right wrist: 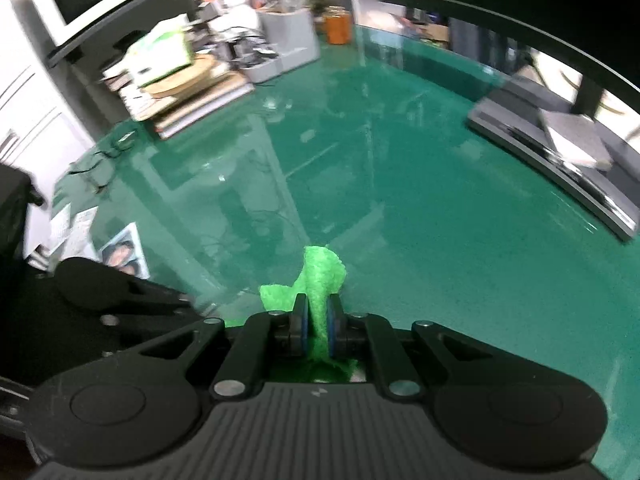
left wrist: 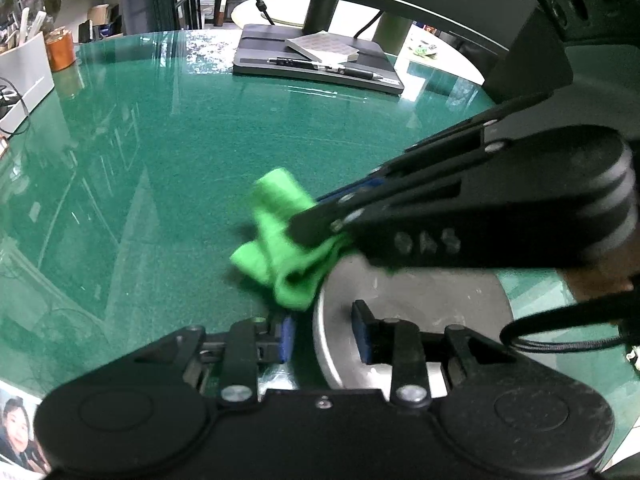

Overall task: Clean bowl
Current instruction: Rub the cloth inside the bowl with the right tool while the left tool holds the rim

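- Right tongs (right wrist: pixel 316 330) pinch the green cloth (right wrist: pixel 320 280) tight, ready for wiping
- Left tongs (left wrist: pixel 324 336) straddle the metal bowl's (left wrist: pixel 420 292) rim, pads slightly parted, apparently steadying it
- Bowl sits on the green worktop (left wrist: pixel 160 160), cloth draped at its edge

Cloth (left wrist: pixel 280 236) is bright lime green, plain, no print. Bowl (left wrist: pixel 420 288) is dull grey metal with pale specks inside, lighter silvery rim. Both grippers are matte black with blue pads: left gripper (left wrist: pixel 324 336), right gripper (right wrist: pixel 318 328), silver screw heads on each. Table (left wrist: pixel 160 160) is deep green under a glossy sheet, whitish streaked reflections across it. Monitor base (left wrist: pixel 312 60) is dark grey, holding a black pen (left wrist: pixel 324 66) and a pad (left wrist: pixel 324 48) with a grey-and-white check pattern. Jar (left wrist: pixel 60 50) at the far edge is orange-brown. Organiser box (right wrist: pixel 288 44) is light grey.
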